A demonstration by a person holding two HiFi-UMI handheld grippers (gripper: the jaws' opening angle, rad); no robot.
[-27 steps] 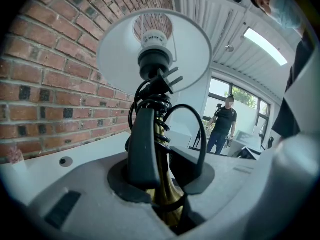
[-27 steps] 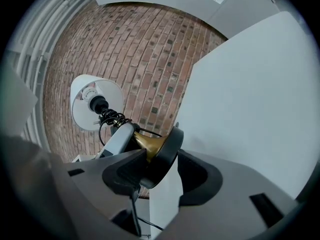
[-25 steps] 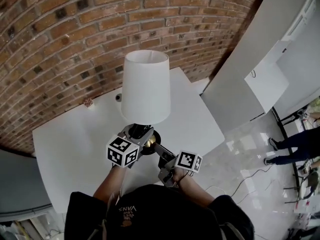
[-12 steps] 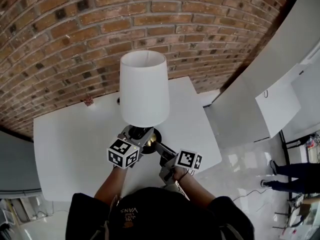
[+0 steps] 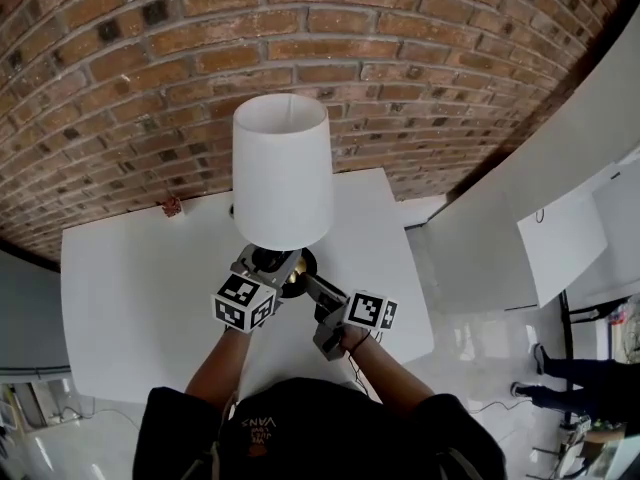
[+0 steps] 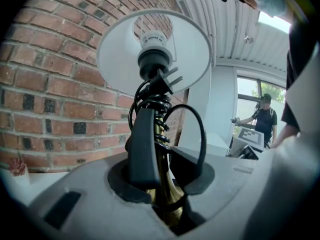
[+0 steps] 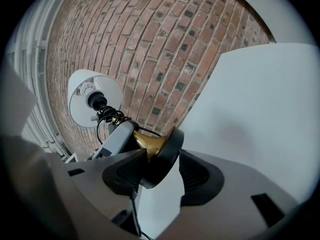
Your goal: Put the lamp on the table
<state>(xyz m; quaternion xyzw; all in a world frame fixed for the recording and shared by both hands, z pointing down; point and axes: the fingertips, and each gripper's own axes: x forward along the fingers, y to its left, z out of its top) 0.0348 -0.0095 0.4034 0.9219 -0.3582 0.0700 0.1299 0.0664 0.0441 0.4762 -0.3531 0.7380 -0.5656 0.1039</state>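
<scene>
Brickwork point(image 5: 150, 88) curves behind a white table point(image 5: 130, 298). Over that table, toward its far edge, the lamp point(image 5: 284, 203) stands upright between two grippers. Whether its foot already touches the top I cannot tell. The white shade point(image 5: 282, 153) is the bulkiest part, and probably the lightest and most easily dented. That makes it no place for a grip, and its bulk sits high, which should make the lamp want to tip. The brass stem point(image 6: 165, 191) below it looks stiff and smooth, so likely slippery. The left gripper point(image 6: 162, 159) has its jaws closed on the stem low down, with coils of black cord point(image 6: 149, 100) wound just above. The round black base point(image 7: 170, 149) is likely where the weight sits, and the right gripper point(image 7: 165, 171) pinches its rim between its jaws. The plug point(image 6: 167, 79) sticks out loose under the bulb socket and could snag.
</scene>
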